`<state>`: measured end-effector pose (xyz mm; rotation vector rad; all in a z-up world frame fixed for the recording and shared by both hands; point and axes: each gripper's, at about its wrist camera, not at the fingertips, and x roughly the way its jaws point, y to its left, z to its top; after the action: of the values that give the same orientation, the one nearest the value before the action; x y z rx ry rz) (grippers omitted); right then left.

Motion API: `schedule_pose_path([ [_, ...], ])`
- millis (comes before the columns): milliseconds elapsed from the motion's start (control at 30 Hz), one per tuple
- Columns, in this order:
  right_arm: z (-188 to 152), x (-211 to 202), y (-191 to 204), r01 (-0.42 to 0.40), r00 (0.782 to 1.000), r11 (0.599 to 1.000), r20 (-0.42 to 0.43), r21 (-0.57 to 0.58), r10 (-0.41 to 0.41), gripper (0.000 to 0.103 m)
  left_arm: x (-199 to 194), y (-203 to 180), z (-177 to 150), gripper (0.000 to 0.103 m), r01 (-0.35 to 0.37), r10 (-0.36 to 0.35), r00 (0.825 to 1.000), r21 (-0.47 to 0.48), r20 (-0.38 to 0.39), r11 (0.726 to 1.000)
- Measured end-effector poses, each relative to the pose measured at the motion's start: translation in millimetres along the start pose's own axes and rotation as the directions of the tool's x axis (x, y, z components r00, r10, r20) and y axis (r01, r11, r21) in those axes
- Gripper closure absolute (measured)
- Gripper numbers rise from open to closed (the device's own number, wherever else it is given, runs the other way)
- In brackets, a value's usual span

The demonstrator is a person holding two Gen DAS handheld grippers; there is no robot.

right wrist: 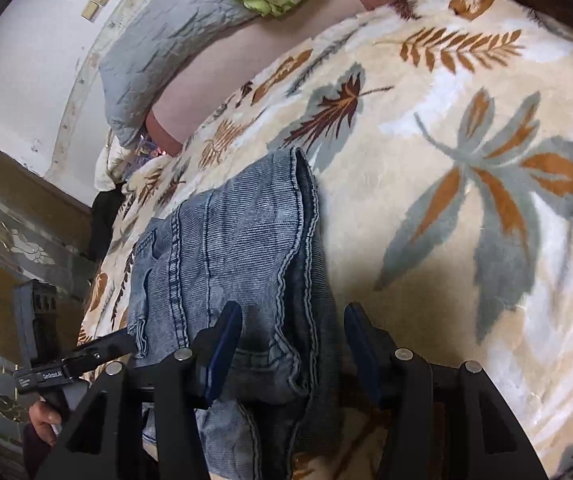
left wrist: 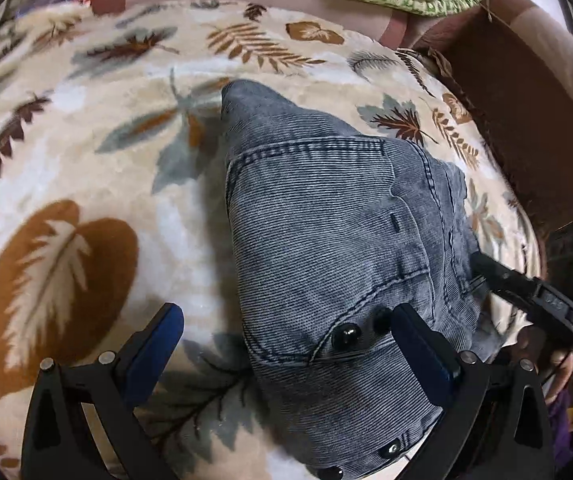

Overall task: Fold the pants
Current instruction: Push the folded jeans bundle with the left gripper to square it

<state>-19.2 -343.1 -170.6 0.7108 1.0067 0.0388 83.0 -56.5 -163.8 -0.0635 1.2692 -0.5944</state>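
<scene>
folded pants, leaf blanket (bed)

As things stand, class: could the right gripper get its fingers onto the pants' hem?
Probably yes. The right gripper stands open right over the pants, and the hem lies bare on the blanket just beyond.

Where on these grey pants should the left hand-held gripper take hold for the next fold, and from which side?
Probably the waistband corner by the black buttons on the grey pants. The left hand-held gripper is open, and that corner already lies between its fingers. Come in from the near edge, from above, pointing along the pants: the cloth there is thick, stitched and bunched up off the leaf-print blanket, so it should pinch cleanly.
</scene>
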Motion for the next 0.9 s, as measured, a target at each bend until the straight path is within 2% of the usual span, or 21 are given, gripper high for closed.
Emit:
schedule_pose_path([
  [200, 8, 12, 4, -0.029, 0.999, 1.000, -0.040, 0.008, 0.029, 0.038, 13, 0, 2, 0.000, 0.088, -0.090, 0.995, -0.038, -0.053, 0.995],
  [333, 9, 16, 7, -0.092, 0.993, 0.996, -0.073, 0.016, 0.093, 0.038, 16, -10, 1, 0.000, 0.153, -0.154, 0.986, -0.023, -0.057, 0.988],
  [533, 9, 18, 1, -0.130, 0.988, 0.991, -0.079, 0.043, 0.133, 0.038, 16, -16, -1, 0.000, 0.138, -0.139, 0.989, -0.030, -0.050, 0.990],
  [633, 10, 14, -4, -0.132, 0.989, 0.989, -0.054, 0.072, 0.136, 0.038, 15, -13, -4, 0.000, 0.131, -0.133, 0.990, -0.046, -0.050, 0.990],
  [700, 10, 11, -6, -0.115, 0.992, 0.991, -0.043, 0.072, 0.118, 0.038, 13, -11, -5, 0.000, 0.128, -0.132, 0.990, -0.063, -0.048, 0.990],
  [767, 10, 6, -6, -0.062, 0.998, 0.997, -0.015, 0.050, 0.063, 0.038, 9, -8, -6, 0.000, 0.120, -0.123, 0.992, -0.076, -0.039, 0.990],
  [833, 9, 6, -3, -0.044, 0.999, 0.999, -0.019, 0.027, 0.044, 0.038, 5, -7, -7, 0.000, 0.086, -0.088, 0.996, -0.075, -0.027, 0.994],
  [900, 7, 12, 2, -0.046, 0.997, 0.999, -0.056, -0.004, 0.046, 0.037, 5, -12, -7, 0.000, 0.003, -0.005, 0.999, -0.045, -0.036, 0.999],
])
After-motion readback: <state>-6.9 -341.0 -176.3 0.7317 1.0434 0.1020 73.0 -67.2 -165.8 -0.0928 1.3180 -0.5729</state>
